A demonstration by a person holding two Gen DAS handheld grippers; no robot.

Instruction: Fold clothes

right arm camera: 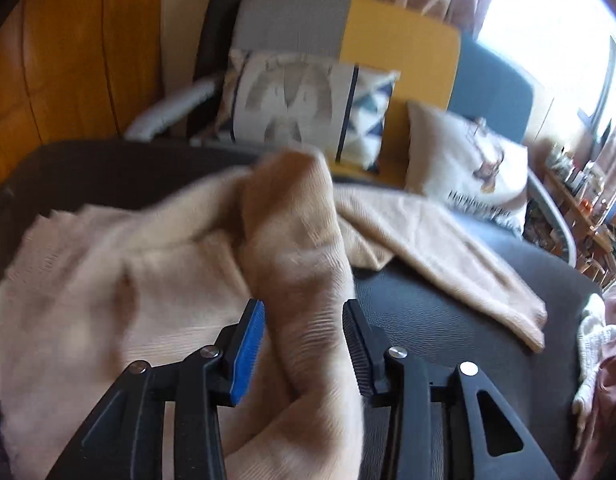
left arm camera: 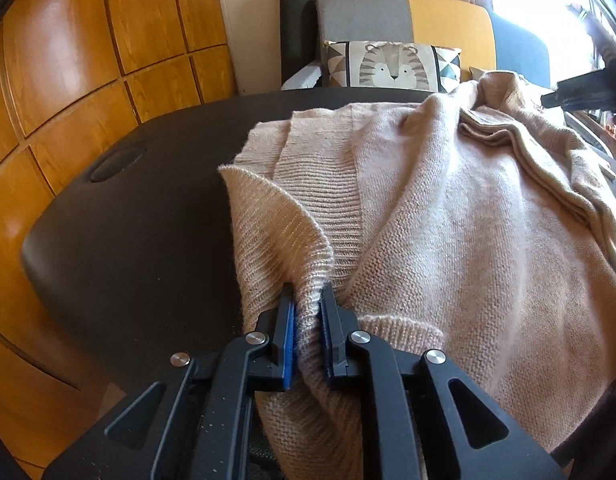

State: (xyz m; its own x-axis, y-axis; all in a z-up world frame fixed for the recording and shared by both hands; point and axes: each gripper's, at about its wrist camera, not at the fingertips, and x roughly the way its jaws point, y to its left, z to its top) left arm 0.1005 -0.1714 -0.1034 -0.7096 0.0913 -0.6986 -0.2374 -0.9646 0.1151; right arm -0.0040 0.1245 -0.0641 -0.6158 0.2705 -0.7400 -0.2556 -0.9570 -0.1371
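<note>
Nearest, the left gripper [left arm camera: 308, 300] is clenched on the ribbed hem of the beige sweater [left arm camera: 448, 208], and the right gripper [right arm camera: 303, 312] grips a thick fold of it. The sweater sprawls across the dark table [left arm camera: 147, 208], one sleeve [right arm camera: 448, 256] reaching toward the table's right edge. Beyond stands a sofa [left arm camera: 448, 20].

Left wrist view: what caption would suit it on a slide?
Left tool pinching a ribbed edge of the pale pink knitted sweater spread on the dark table.
</note>
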